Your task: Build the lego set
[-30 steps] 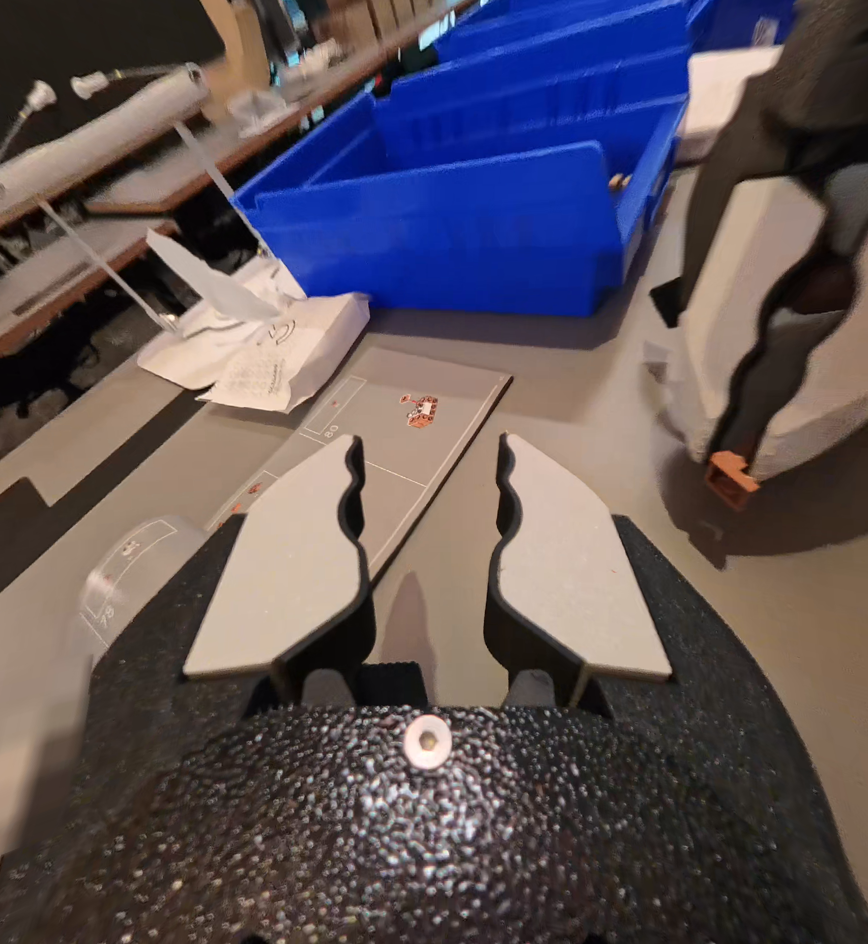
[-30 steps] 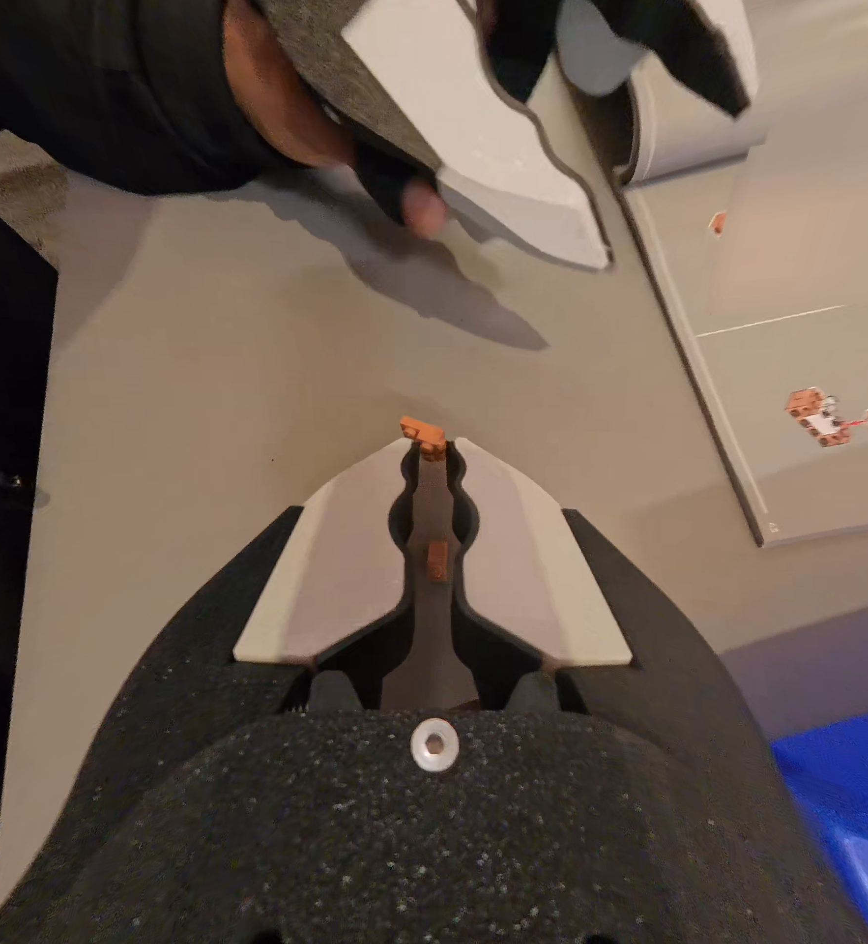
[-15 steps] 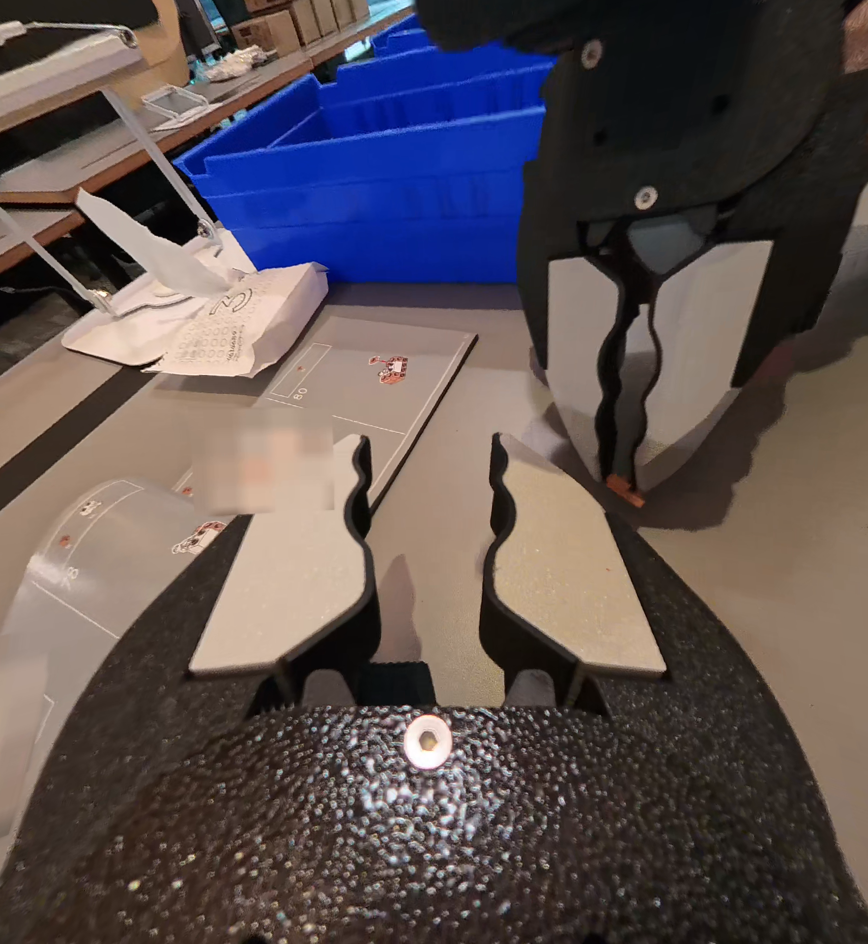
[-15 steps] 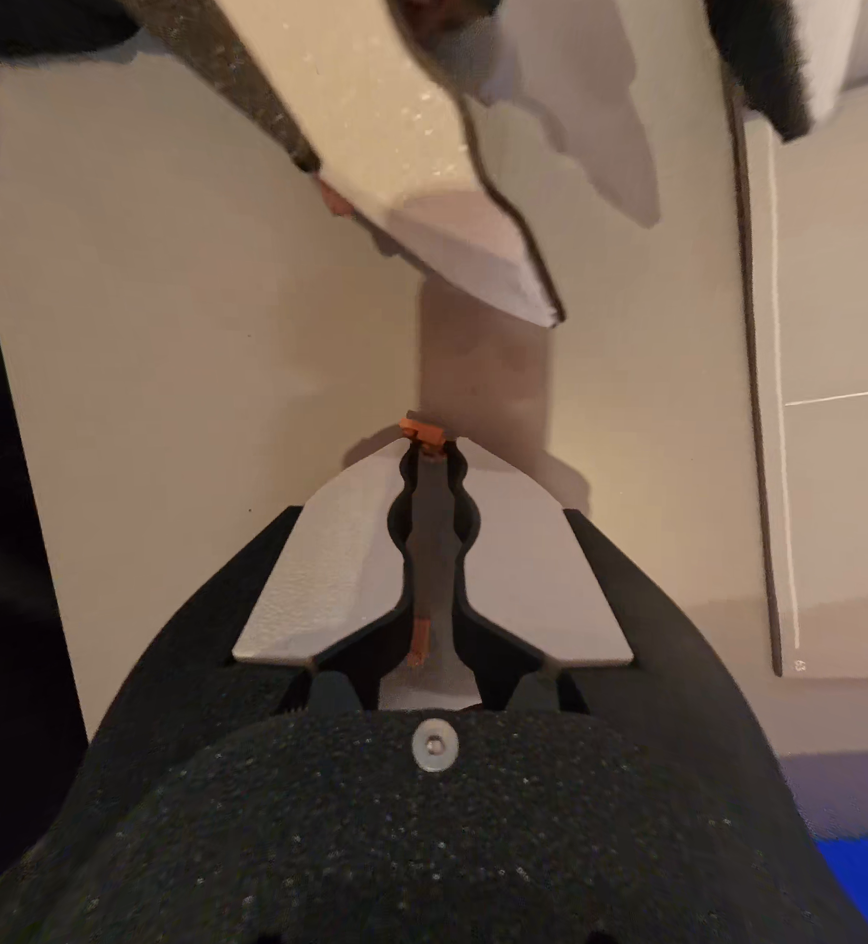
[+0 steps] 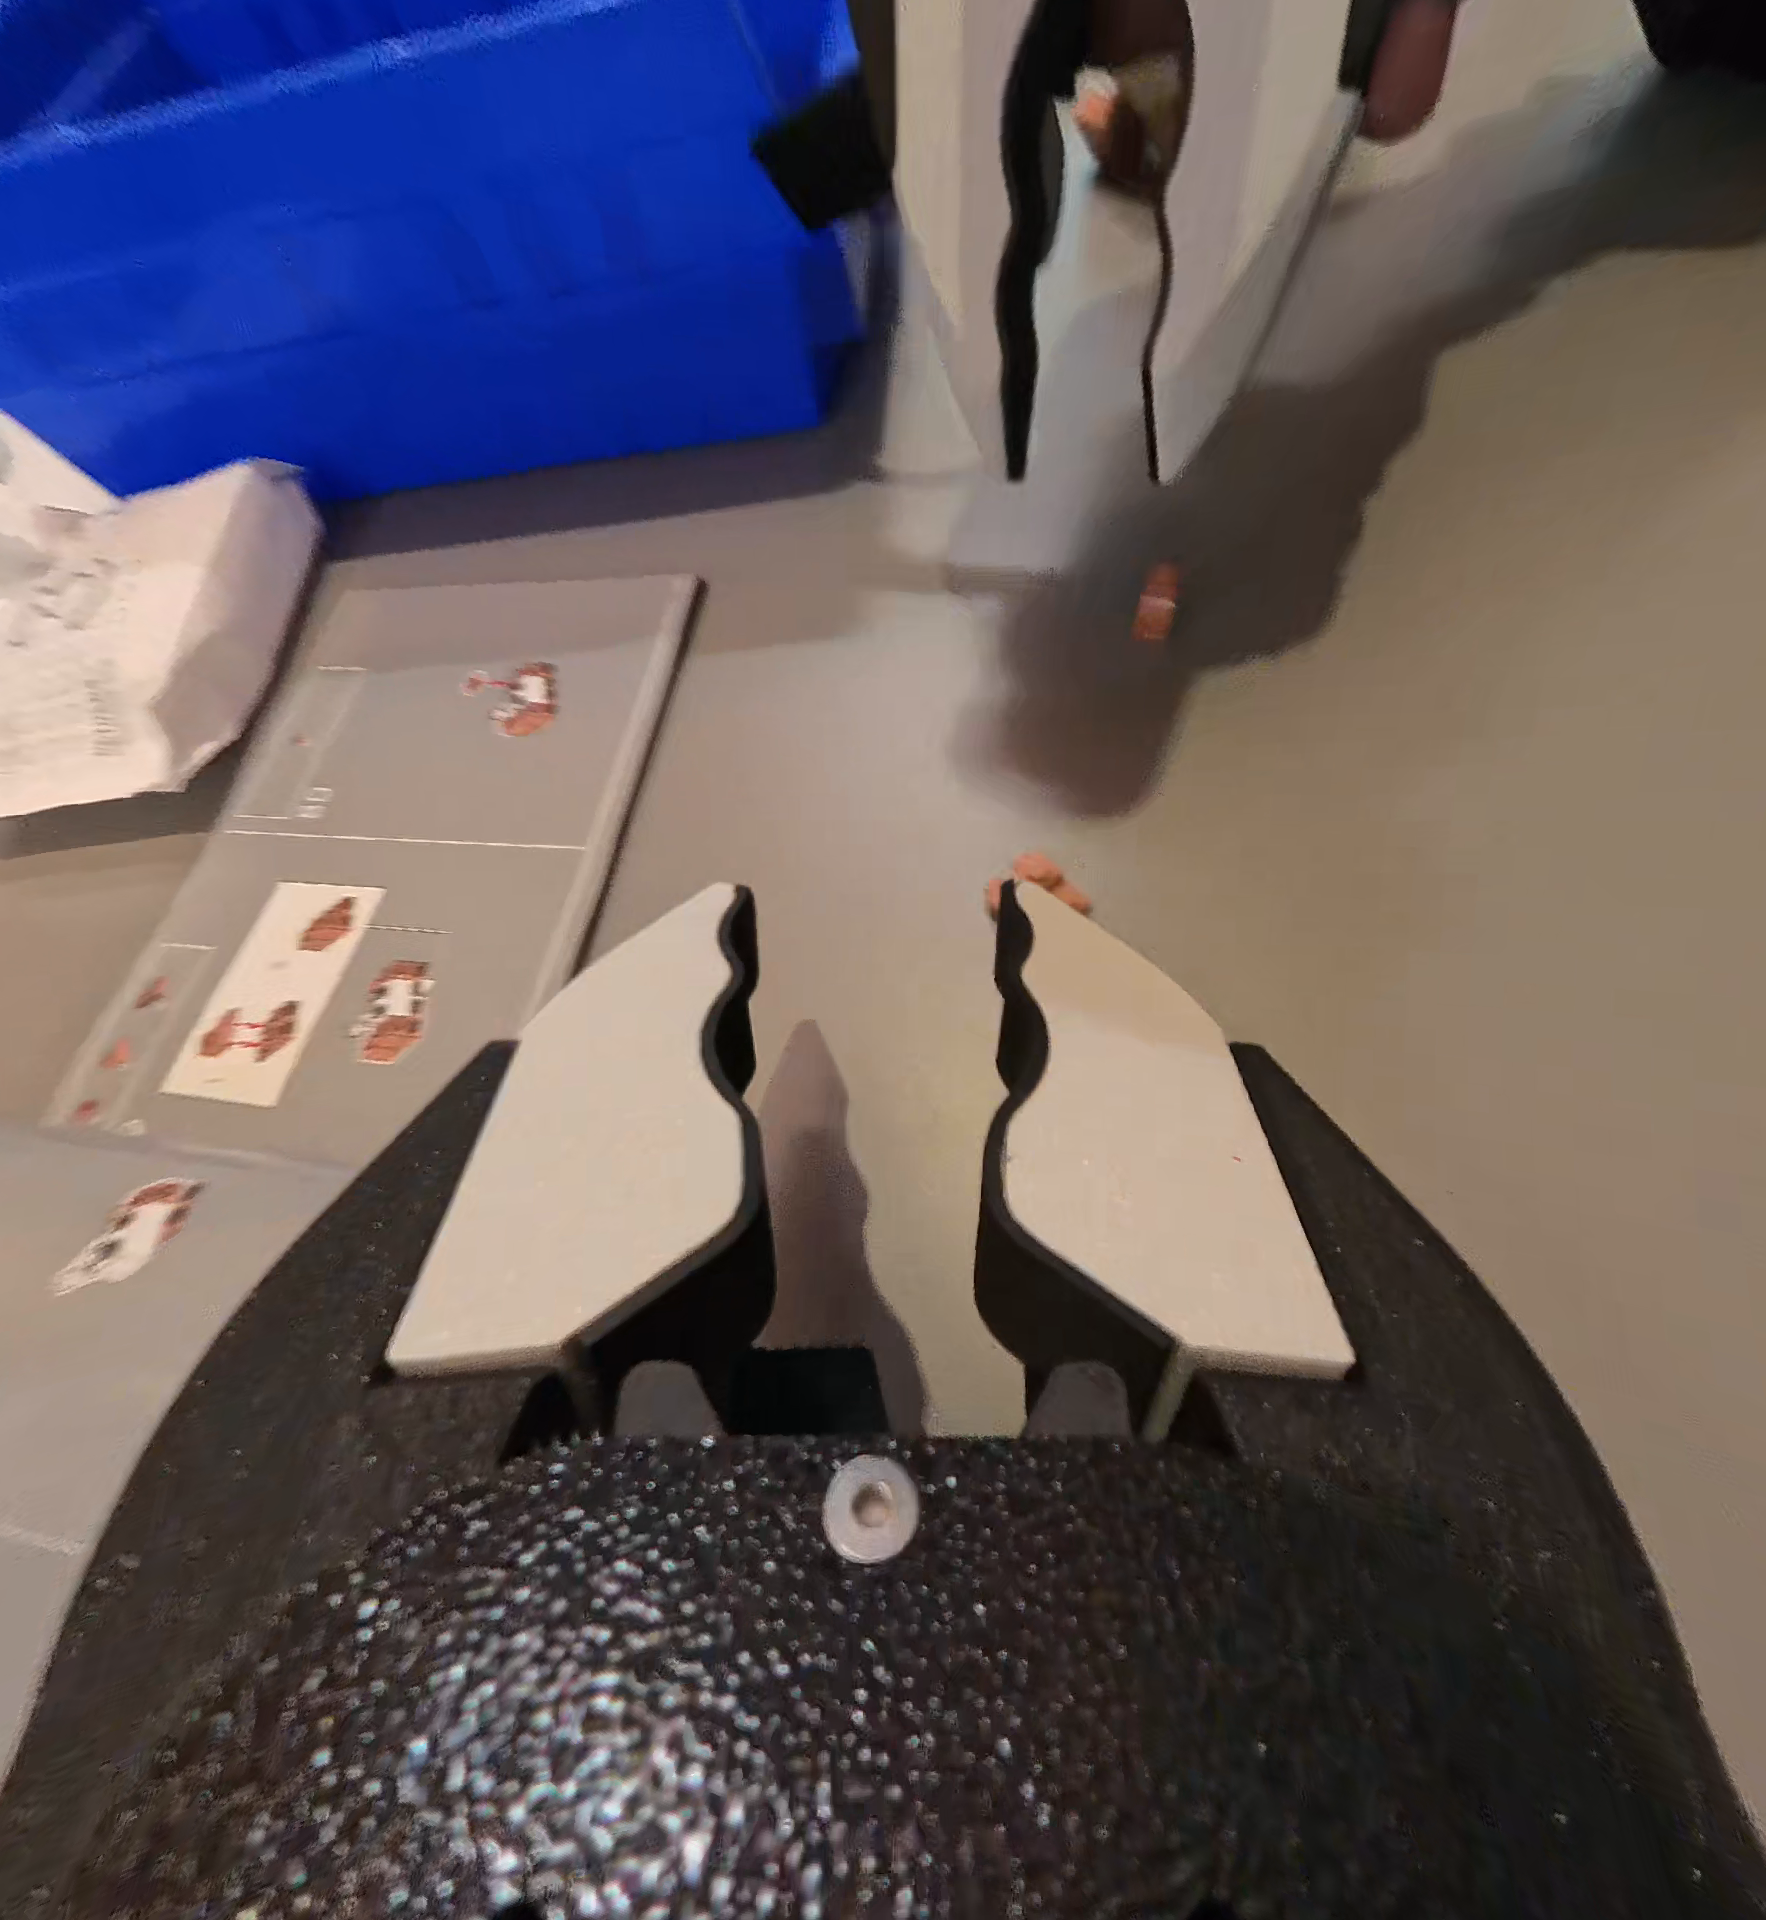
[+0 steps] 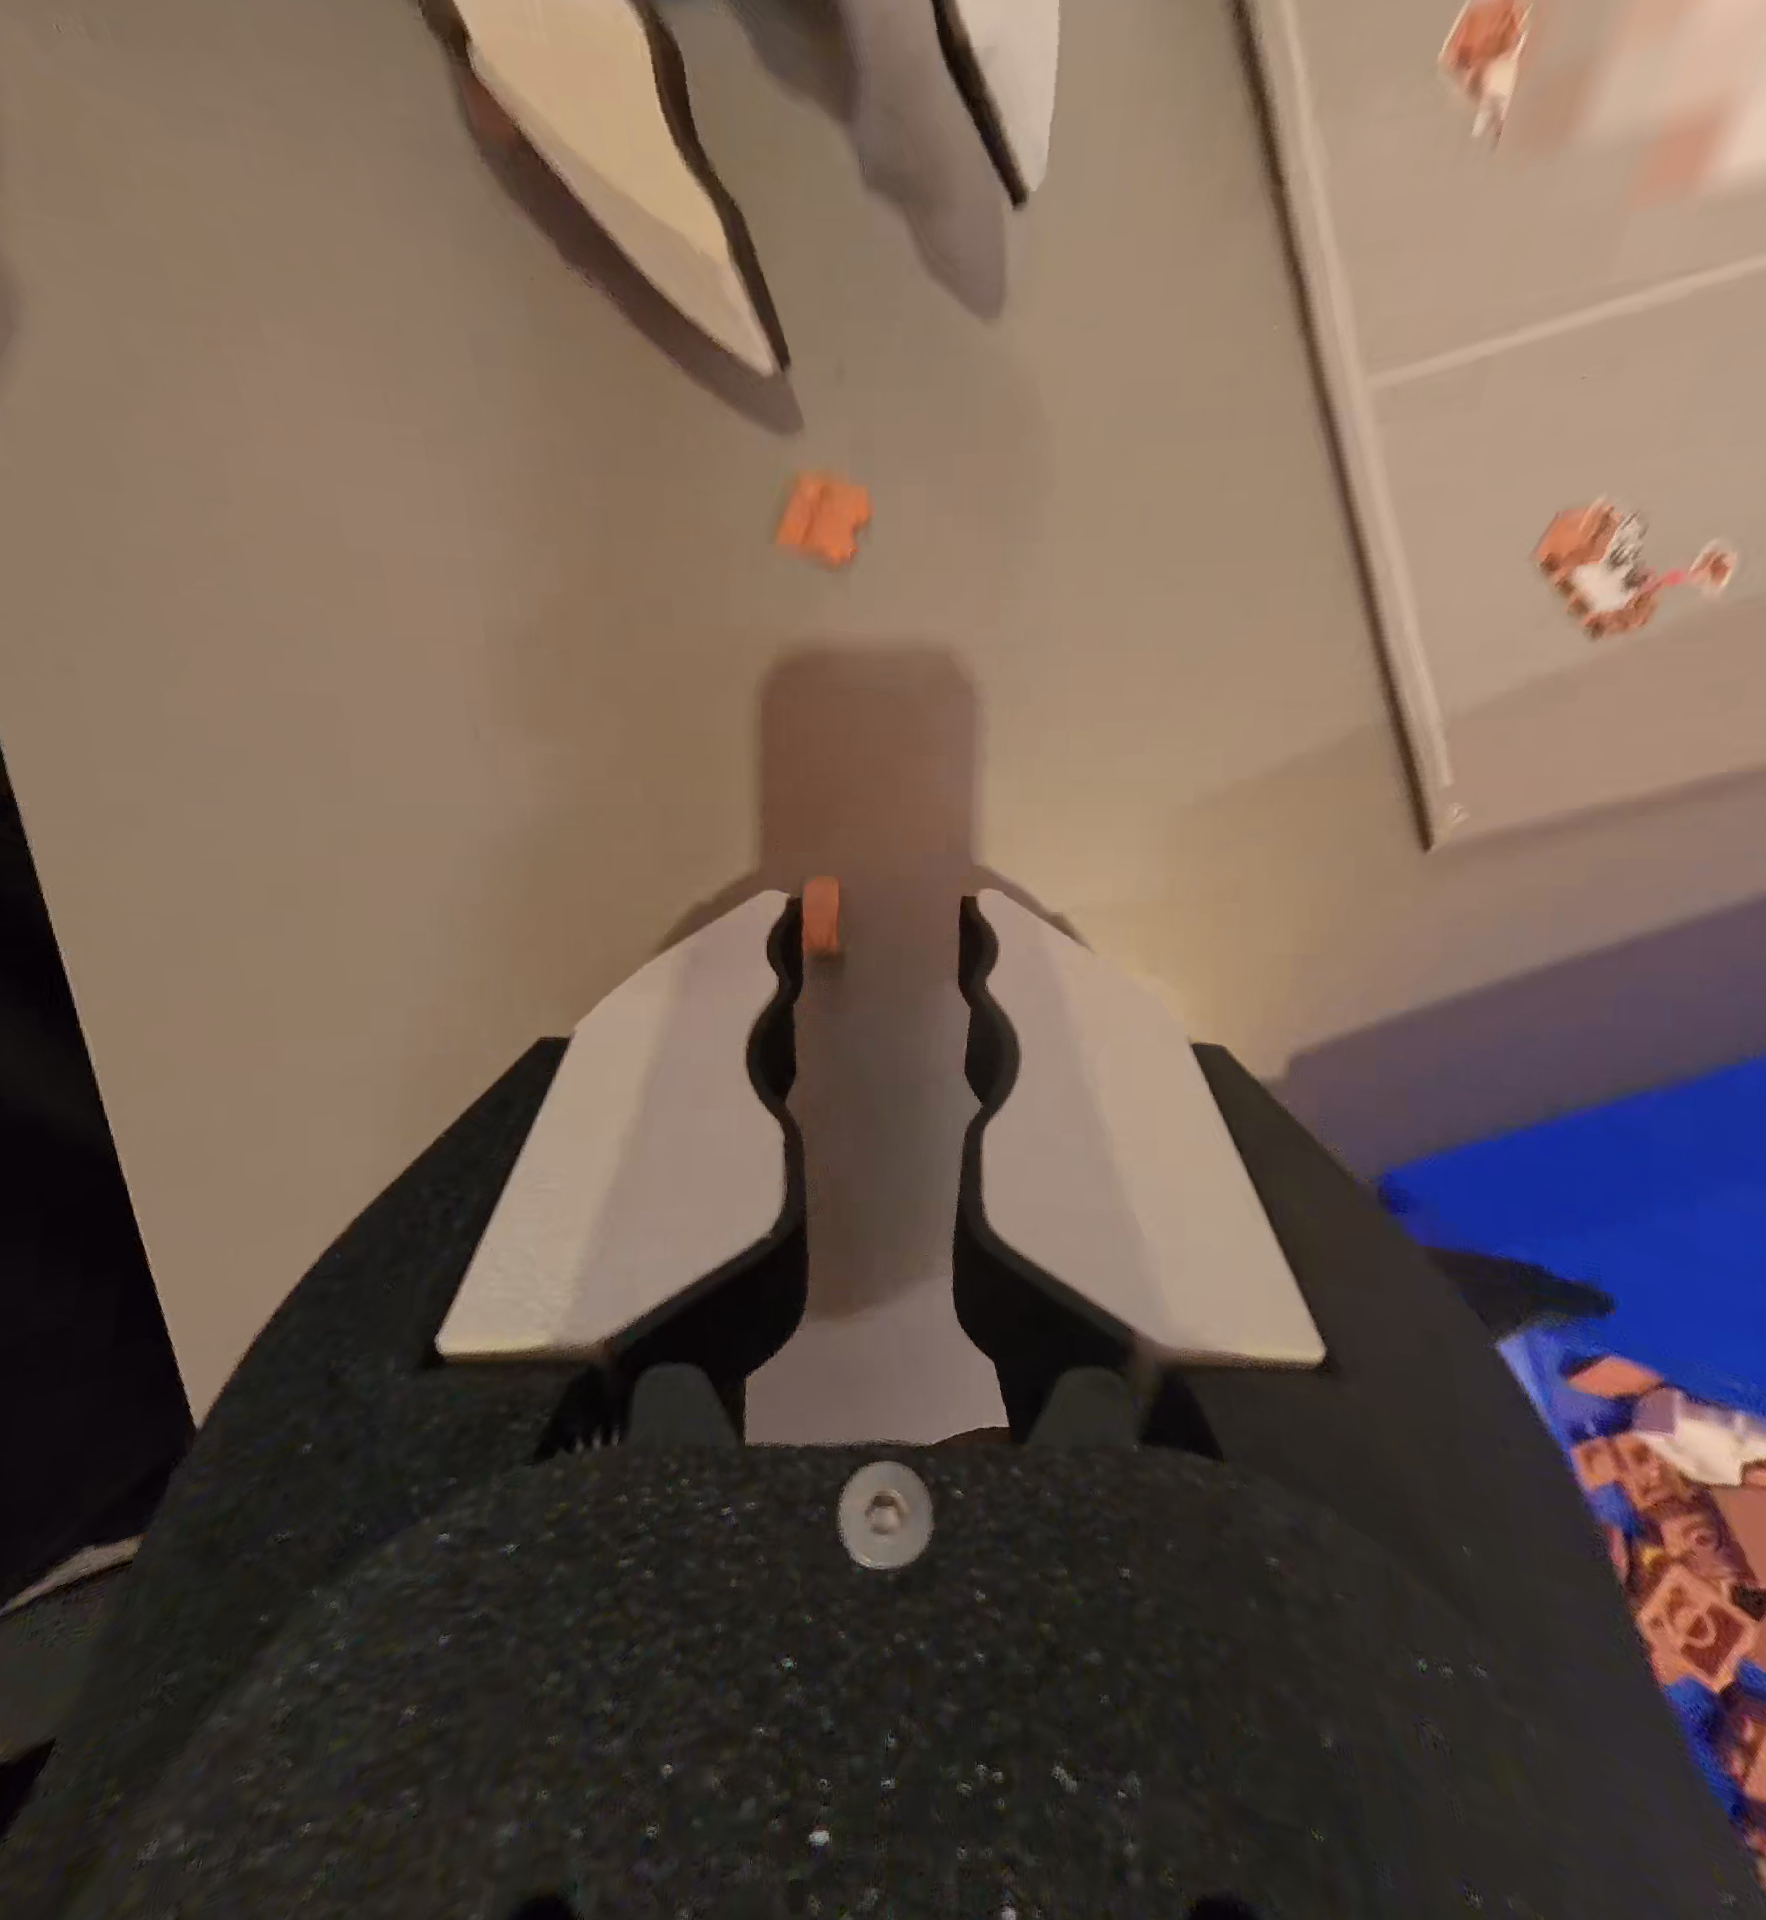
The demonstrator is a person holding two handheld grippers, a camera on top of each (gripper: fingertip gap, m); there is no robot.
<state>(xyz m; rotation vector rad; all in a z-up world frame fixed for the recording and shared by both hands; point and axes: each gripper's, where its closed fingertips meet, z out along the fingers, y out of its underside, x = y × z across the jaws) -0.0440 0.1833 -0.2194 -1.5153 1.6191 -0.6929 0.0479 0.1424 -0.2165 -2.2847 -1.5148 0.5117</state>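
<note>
My right gripper [image 6: 874, 904] is open above the grey table [image 6: 339, 623]. A small orange piece [image 6: 822, 914] shows just by its left fingertip, and the pads do not press on it. In the left wrist view the same piece [image 5: 1156, 603] lies blurred below the right gripper's [image 5: 1085, 476] open tips, in its shadow. My left gripper [image 5: 874, 894] is open and empty, low over the table. A second orange piece [image 5: 1040, 878] lies on the table just past its right fingertip. It also shows in the right wrist view [image 6: 825, 520], in front of the left gripper [image 6: 894, 281].
An open instruction booklet [image 5: 463, 769] lies to the left of the left gripper and also shows in the right wrist view [image 6: 1585, 416]. A blue bin [image 5: 391, 260] stands behind it. A crumpled white paper bag [image 5: 79, 644] lies at the left. Another blue bin [image 6: 1637, 1195] holds several brown bricks [image 6: 1741, 1610].
My right gripper was shut on the small orange piece and has now opened; the piece has left the grasp. Both grippers have shifted, and the left stays open.
</note>
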